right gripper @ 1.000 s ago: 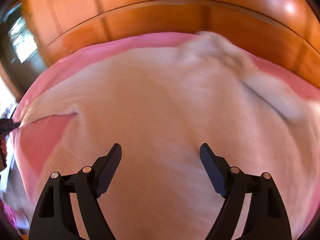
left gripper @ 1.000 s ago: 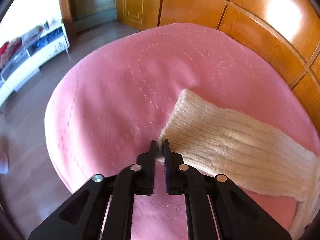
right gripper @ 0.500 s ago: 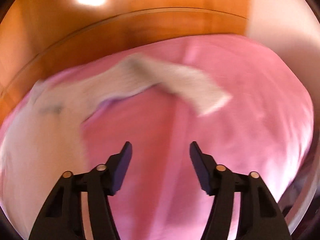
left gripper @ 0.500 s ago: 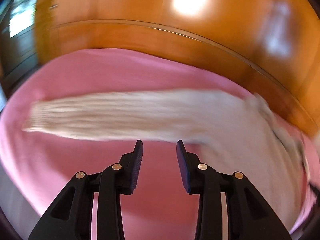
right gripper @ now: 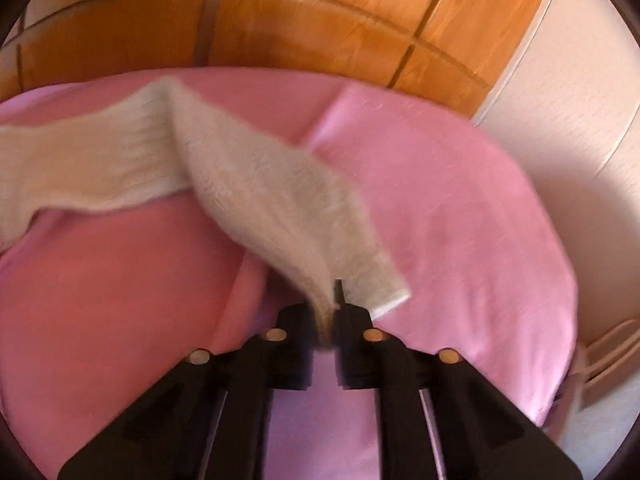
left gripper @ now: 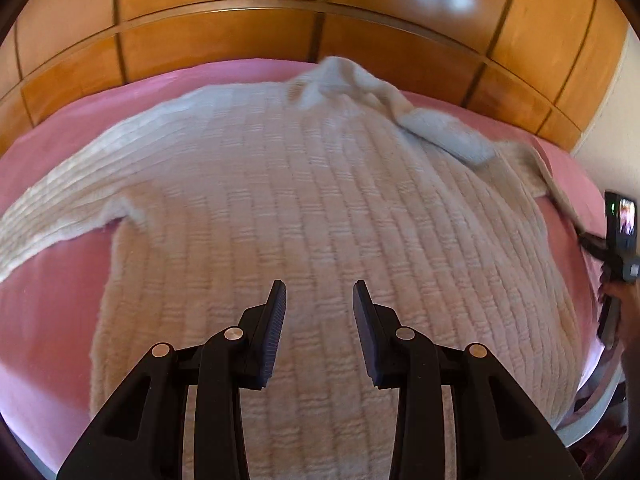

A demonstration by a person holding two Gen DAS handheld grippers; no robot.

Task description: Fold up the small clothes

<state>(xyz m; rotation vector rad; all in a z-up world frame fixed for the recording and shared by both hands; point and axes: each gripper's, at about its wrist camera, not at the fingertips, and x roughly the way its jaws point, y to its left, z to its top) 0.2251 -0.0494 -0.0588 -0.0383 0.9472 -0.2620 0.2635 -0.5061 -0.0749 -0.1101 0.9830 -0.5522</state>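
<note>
One cream knit sweater [left gripper: 304,208], with two sleeves counted: one sleeve [left gripper: 60,196] on the left, one sleeve [right gripper: 280,216] on the right. One bed under a single pink cover [left gripper: 52,280]. One wooden headboard [left gripper: 224,40]. My claws number two: one left claw [left gripper: 319,312], one right claw [right gripper: 330,304]. One small camera [left gripper: 622,220] on the far claw.

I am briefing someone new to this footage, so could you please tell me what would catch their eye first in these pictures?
A cream ribbed knit sweater spreads wide over the pink quilted bedcover, filling the middle of the left wrist view beneath the open left gripper. In the right wrist view, the right gripper is shut on the cuff end of the sweater's right sleeve. Glossy orange wooden panelling runs behind the bed.
</note>
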